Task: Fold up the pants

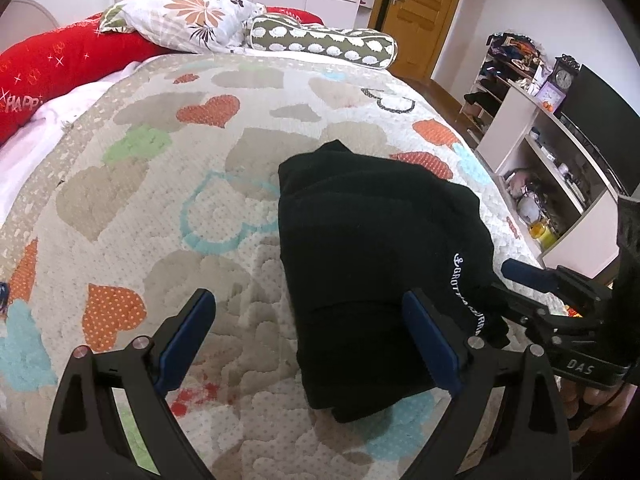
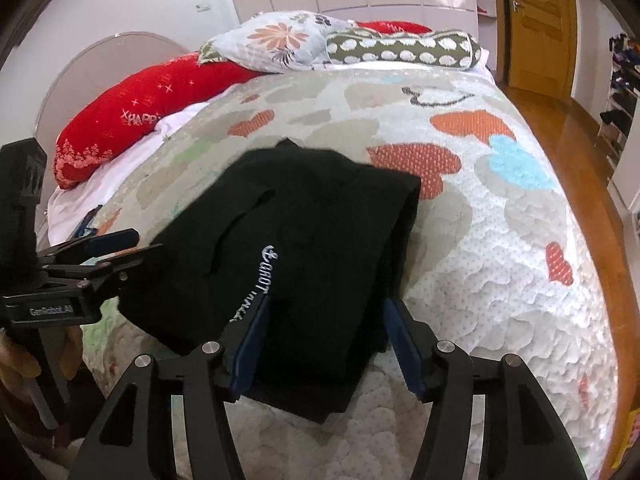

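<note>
The black pants (image 1: pixel 376 264) lie folded in a compact bundle on the heart-patterned quilt (image 1: pixel 160 200), white lettering on the top layer. They also show in the right wrist view (image 2: pixel 304 240). My left gripper (image 1: pixel 308 320) is open, its right finger over the bundle's near left edge, holding nothing. My right gripper (image 2: pixel 324 320) is open, its fingers straddling the near end of the bundle without closing on it. The right gripper also shows in the left wrist view (image 1: pixel 516 280), at the bundle's right edge. The left gripper appears in the right wrist view (image 2: pixel 132 244) at the bundle's left.
Pillows lie at the bed's head: a red one (image 1: pixel 52 64), a floral one (image 1: pixel 188 16) and a spotted bolster (image 1: pixel 324 42). A shelf unit (image 1: pixel 552 168) with clutter and a clock stands right of the bed. A wooden door (image 1: pixel 424 12) and wood floor (image 2: pixel 576 128) lie beyond.
</note>
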`<control>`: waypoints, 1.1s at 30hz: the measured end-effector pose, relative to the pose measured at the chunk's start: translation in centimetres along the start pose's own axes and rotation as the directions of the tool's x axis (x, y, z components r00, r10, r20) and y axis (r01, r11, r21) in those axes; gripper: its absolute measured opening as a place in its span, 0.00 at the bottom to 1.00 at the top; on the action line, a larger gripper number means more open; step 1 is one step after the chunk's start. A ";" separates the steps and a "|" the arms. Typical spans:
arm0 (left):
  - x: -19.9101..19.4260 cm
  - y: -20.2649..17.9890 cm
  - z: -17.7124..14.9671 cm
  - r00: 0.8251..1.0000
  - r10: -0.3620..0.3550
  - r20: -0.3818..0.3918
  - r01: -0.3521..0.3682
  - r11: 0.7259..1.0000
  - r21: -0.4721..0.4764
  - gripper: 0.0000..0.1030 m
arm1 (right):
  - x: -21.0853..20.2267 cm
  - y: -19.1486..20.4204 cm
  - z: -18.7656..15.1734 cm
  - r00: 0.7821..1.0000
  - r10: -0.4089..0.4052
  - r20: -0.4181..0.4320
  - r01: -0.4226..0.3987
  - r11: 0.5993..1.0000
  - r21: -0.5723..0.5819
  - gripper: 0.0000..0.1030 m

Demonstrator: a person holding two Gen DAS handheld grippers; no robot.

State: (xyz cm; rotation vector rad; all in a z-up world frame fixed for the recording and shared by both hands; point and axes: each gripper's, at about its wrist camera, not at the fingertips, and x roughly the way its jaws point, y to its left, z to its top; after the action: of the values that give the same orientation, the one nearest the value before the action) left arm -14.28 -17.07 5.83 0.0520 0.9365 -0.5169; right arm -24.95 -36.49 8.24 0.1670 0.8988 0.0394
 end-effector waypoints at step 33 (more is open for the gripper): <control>-0.3 0.4 1.8 0.999 0.018 0.033 -0.018 1.000 -0.001 0.93 | -0.3 0.9 1.5 1.000 0.015 0.013 -0.016 1.000 0.006 0.73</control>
State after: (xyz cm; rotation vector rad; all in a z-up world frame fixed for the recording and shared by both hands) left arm -12.90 -17.03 7.02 0.0511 0.9035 -0.4995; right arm -23.92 -35.86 9.50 0.1797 0.8848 0.0500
